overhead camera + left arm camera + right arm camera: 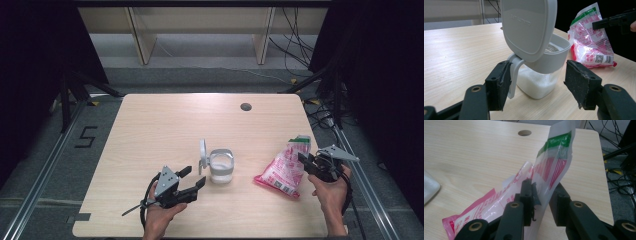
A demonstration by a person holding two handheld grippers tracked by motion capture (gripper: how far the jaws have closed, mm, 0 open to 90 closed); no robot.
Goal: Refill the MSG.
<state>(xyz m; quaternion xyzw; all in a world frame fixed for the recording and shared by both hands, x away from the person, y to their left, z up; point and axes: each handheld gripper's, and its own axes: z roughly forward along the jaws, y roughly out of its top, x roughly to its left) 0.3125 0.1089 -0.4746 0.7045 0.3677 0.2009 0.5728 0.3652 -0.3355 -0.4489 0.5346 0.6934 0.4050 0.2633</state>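
Wood counter (pixel 150 130): my left tongs (pixel 537 82) gape around the sugar jar (pixel 221 167) near the front edge, lid up hiding its mouth. Right tongs (pixel 541 200), slackened, straddle the pink bag (pixel 549 170) by the right edge; pad contact unclear.

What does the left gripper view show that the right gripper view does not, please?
Left gripper view alone: the clear plastic container of white granules, its grey hinged lid raised, between the open left gripper jaws, untouched. Right gripper view alone: the round hole in the tabletop, floor cables, and the right gripper jaws either side of the bag's upper edge, not pressing it. Both: the pink-and-green plastic bag on the light wooden table.
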